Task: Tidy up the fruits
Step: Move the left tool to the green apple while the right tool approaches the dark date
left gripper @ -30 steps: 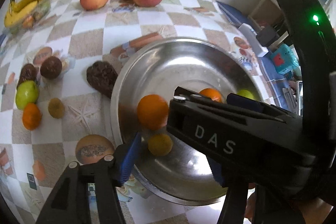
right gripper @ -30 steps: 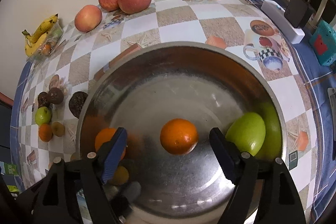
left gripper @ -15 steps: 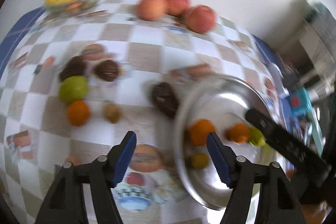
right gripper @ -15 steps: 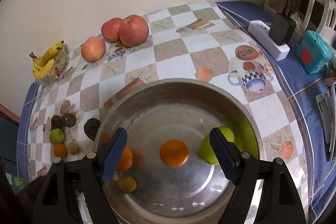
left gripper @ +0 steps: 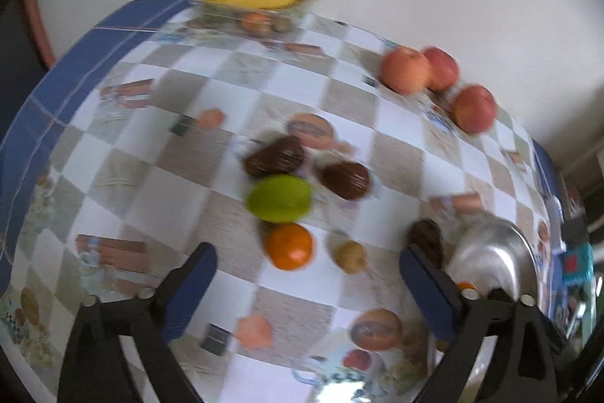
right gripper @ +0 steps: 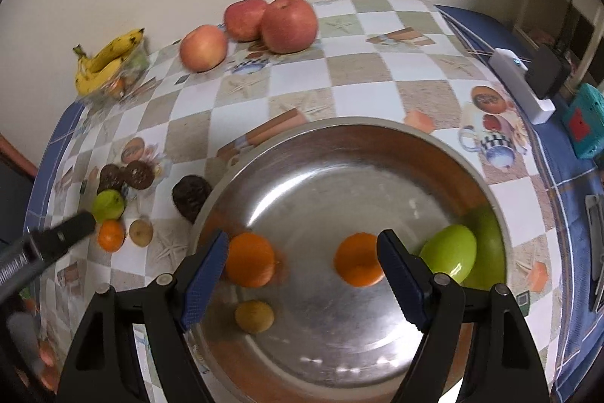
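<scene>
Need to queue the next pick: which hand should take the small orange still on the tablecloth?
Left. Its open, empty tool already frames the small orange; the right tool hangs over the steel bowl.

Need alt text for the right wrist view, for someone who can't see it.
Open, empty right gripper hovers over a steel bowl holding two oranges, a green fruit and a small yellowish fruit. More fruit lies on the checkered tablecloth.
</scene>
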The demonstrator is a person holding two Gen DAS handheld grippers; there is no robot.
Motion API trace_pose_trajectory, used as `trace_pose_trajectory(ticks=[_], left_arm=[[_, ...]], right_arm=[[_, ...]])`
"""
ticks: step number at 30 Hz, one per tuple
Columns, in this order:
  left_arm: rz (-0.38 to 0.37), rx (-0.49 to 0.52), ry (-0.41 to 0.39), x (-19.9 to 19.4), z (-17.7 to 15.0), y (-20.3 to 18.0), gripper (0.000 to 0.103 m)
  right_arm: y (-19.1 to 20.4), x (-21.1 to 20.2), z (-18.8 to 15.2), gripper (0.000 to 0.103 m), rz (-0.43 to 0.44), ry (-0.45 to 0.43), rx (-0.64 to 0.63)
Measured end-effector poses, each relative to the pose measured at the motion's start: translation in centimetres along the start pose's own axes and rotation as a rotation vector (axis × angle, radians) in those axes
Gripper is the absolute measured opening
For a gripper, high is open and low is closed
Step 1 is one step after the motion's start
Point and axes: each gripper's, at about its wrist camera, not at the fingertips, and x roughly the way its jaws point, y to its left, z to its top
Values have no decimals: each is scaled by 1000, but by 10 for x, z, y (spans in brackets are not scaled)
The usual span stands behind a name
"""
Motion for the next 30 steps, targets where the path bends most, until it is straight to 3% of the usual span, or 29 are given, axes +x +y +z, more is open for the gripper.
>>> trace_pose_trajectory(ticks=[2, 3, 5, 12, 19, 24, 30], left_arm=[[34, -41, -22, -1, 3, 14, 103], [47, -59, -27, -1, 4, 20, 103], [60, -86, -28, 0, 5, 29, 103], [66, -101, -47, 1, 11, 43, 103], [145, -21, -158, -8, 21, 43, 103], [164, 32, -121, -3, 30, 39, 103], [160, 23, -93, 1, 30, 37, 103]], right_arm=[[3, 1, -1, 85, -1, -1, -3], [4, 1, -1, 96, -2, -6, -2], [6, 1, -1, 102, 3, -15, -1], [14, -2, 0, 102, 24, -54, -1], [28, -6, 0, 102, 60, -108, -26], [47, -1, -1, 102, 57, -81, -71], [61, 5, 1, 102, 89, -70, -103]])
